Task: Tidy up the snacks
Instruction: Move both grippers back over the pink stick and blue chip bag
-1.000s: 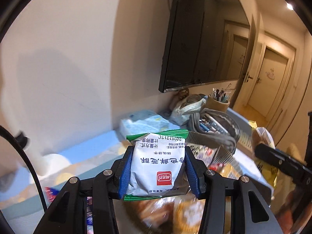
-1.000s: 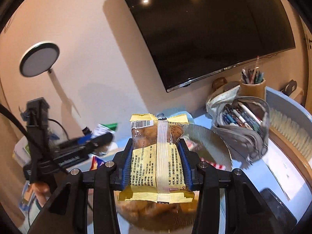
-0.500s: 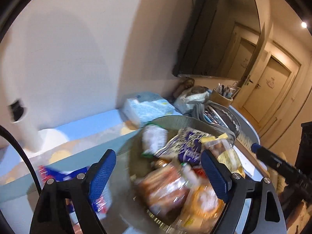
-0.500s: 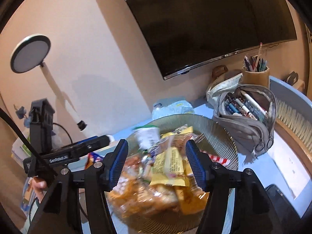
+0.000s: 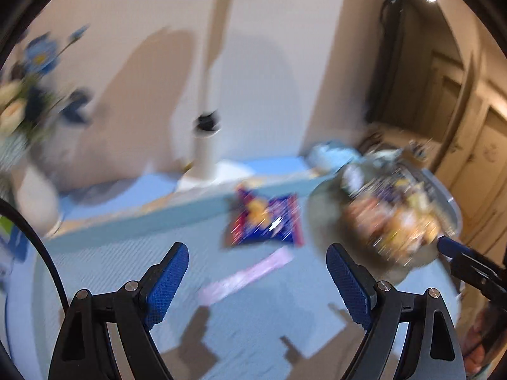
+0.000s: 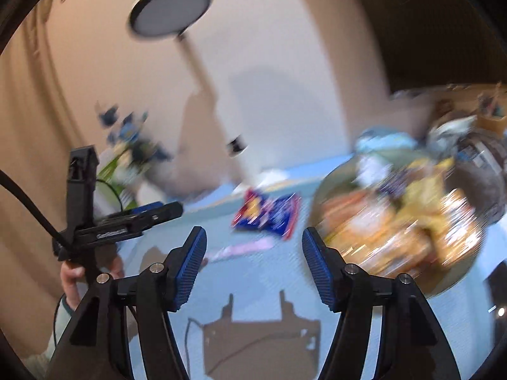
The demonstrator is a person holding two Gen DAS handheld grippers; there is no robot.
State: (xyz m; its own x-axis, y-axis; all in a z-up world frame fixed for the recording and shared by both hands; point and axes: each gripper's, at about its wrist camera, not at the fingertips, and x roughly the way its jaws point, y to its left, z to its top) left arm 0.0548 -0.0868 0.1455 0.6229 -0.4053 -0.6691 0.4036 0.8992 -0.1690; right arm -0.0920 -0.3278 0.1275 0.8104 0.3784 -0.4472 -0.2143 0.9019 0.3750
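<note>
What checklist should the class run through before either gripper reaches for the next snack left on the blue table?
1. Left gripper empty, jaws apart: ok.
2. Right gripper empty, jaws apart: ok.
3. Loose blue snack packet lying flat on the table, nothing on top: ok.
4. Pink wrapper lying apart from the packet: ok.
5. Bowl has room for more snacks: cannot tell, the picture is blurred.
6. Cameras steady enough to aim: not ok, both views are smeared.

Left claw [image 5: 257, 277] and right claw [image 6: 253, 262] both hover spread wide, gripping nothing.
</note>
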